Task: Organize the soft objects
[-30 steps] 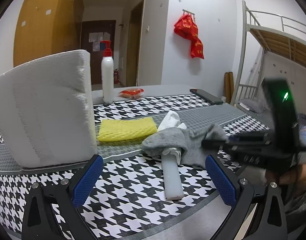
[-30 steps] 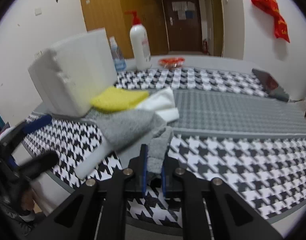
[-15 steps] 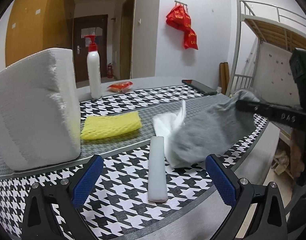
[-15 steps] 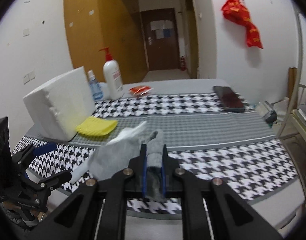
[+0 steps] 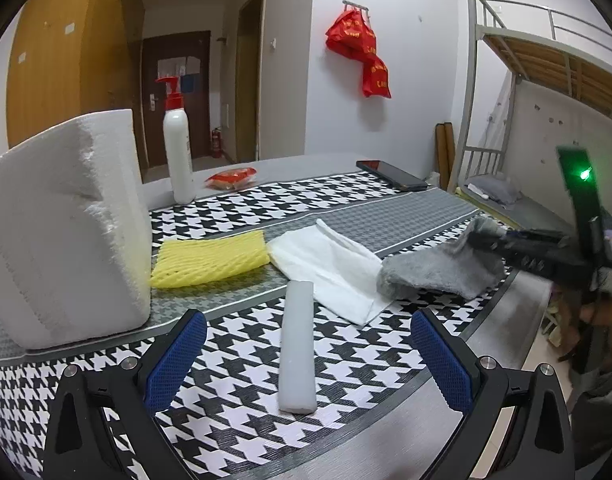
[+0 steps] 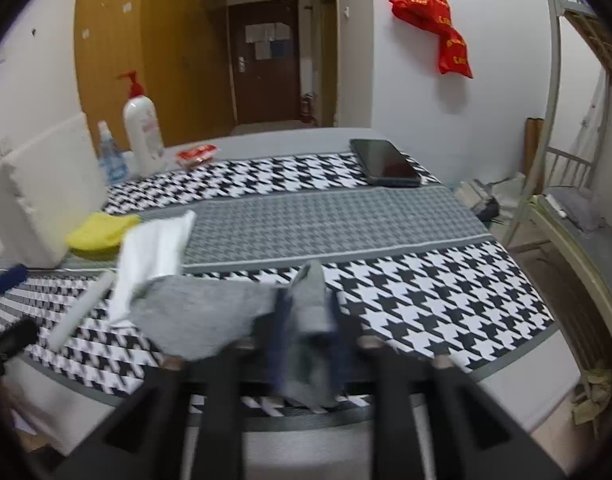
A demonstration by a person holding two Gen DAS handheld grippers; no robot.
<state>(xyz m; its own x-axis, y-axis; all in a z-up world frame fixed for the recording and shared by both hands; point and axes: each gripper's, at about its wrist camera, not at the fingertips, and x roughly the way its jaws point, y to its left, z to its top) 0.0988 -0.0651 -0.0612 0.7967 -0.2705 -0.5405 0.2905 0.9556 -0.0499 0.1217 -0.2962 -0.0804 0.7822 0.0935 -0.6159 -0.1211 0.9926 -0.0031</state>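
Observation:
My right gripper [image 6: 306,320] is shut on a grey sock [image 6: 202,320], whose free end rests on the table near the front right edge; the sock also shows in the left wrist view [image 5: 438,272], with the right gripper [image 5: 490,238] at its far end. A white cloth [image 5: 326,264] lies flat beside it, partly under the sock. A yellow foam net [image 5: 210,260] lies left of the cloth. A white foam stick [image 5: 298,352] lies between the fingers of my left gripper [image 5: 306,356], which is open and empty above the table's front edge.
A large white foam block [image 5: 66,224] stands at the left. A pump bottle [image 5: 178,152], a small red packet [image 5: 232,178] and a black phone [image 5: 394,176] lie at the back of the houndstooth table [image 5: 234,392]. A metal bunk bed [image 5: 546,80] stands to the right.
My right gripper pulled the grey sock to the right, off the white cloth and foam stick, then lowered it onto the table. The cloth now lies flat and uncovered.

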